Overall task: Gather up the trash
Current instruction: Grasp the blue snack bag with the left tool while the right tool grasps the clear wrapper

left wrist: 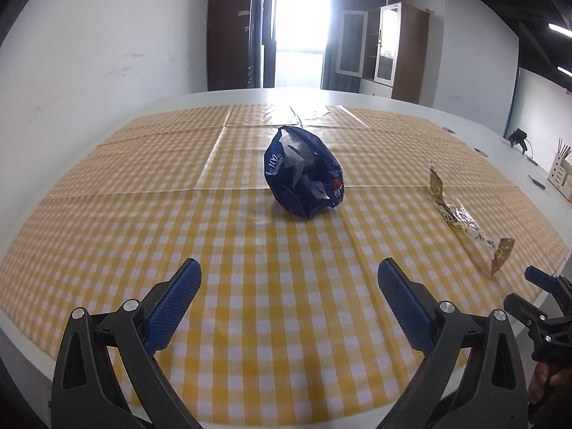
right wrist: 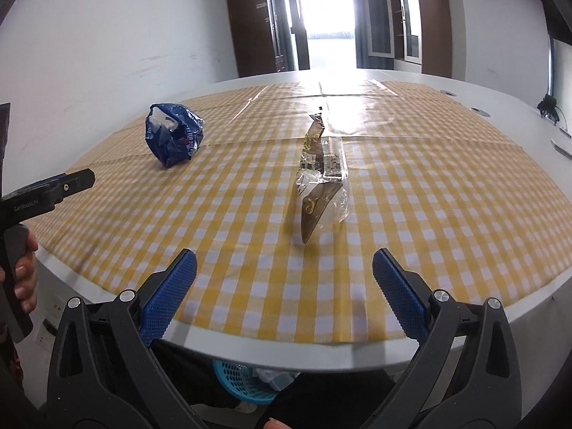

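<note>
A crumpled dark blue snack bag (left wrist: 304, 171) stands on the yellow checked tablecloth (left wrist: 250, 268), straight ahead of my open, empty left gripper (left wrist: 289, 271). It also shows in the right wrist view (right wrist: 173, 137), far left. A brown and clear plastic wrapper (right wrist: 321, 175) lies ahead of my open, empty right gripper (right wrist: 284, 261); it shows in the left wrist view (left wrist: 461, 214) at the right. The right gripper's body (left wrist: 547, 318) appears at the left view's right edge, the left gripper's body (right wrist: 46, 193) at the right view's left edge.
A light blue basket (right wrist: 243, 382) with some trash sits on the floor under the white table's near edge (right wrist: 321, 354). A wooden holder (left wrist: 561, 175) and small dark items stand at the table's far right. Cabinets and a bright doorway are beyond.
</note>
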Demonstrator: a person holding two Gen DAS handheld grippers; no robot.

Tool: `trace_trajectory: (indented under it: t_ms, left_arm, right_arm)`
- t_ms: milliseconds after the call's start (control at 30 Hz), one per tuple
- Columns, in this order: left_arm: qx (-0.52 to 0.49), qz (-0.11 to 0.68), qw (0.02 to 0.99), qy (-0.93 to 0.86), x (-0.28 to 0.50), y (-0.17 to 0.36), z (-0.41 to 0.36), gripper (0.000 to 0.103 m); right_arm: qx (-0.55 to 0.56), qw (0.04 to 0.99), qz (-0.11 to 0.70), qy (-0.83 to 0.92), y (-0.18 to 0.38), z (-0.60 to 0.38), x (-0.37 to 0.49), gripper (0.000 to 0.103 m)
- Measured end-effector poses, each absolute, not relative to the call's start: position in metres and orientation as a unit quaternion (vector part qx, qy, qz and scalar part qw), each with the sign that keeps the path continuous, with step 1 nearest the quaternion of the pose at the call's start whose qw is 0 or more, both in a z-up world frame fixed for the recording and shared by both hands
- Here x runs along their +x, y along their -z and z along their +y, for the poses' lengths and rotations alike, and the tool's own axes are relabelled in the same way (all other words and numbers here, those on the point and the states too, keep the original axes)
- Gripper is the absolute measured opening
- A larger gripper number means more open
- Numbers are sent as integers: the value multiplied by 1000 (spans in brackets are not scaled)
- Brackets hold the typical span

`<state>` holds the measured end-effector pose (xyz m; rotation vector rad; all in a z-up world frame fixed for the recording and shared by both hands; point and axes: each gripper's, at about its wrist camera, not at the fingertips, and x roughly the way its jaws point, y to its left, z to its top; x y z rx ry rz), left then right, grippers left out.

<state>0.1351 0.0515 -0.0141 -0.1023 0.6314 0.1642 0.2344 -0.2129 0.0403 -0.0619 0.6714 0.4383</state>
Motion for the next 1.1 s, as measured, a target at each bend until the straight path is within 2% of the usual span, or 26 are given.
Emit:
trace_trajectory:
  t_ms: [67, 200, 500, 633, 700, 767, 800, 867, 900, 933, 1100]
  left_arm:
    - [-52, 316, 944, -80, 149, 13, 57, 97]
    - [-50, 326, 940, -81, 180, 14, 63, 97]
    - [-56, 350, 932, -83, 242, 18, 78, 95]
    - [-72, 355, 929, -71, 261, 17, 87, 90]
    - [-84, 357, 928, -65, 270, 17, 91, 82]
    - [-97, 364, 925, -55, 277, 18, 94, 64]
    - [-101, 367, 923, -50, 281, 20, 94, 58]
    - [-104, 371, 922, -41, 287, 22, 92, 36]
    - [-104, 369, 923, -42, 286, 23, 91, 35]
    - [-105, 366, 924, -43, 284, 23, 91, 29]
    - [-109, 345, 931, -48, 262, 16, 90, 23]
  right_arm:
    - [-25, 919, 332, -211, -40, -213, 246, 94]
    - [-16, 915, 344, -209, -39, -215, 266, 86]
    - [7, 898, 376, -229, -33, -217, 299, 64]
    - [11, 893, 384, -234, -32, -217, 309, 52]
    - [11, 892, 387, -234, -32, -218, 313, 43]
    - [10, 892, 389, -232, -32, -219, 316, 38]
    - [10, 891, 389, -232, -32, -219, 317, 34]
    - [7, 892, 390, -231, -32, -219, 319, 26]
    - [4, 892, 389, -230, -32, -219, 319, 19]
    - [1, 892, 388, -230, -33, -219, 319, 14]
    - [3, 897, 373, -235, -38, -219, 314, 10]
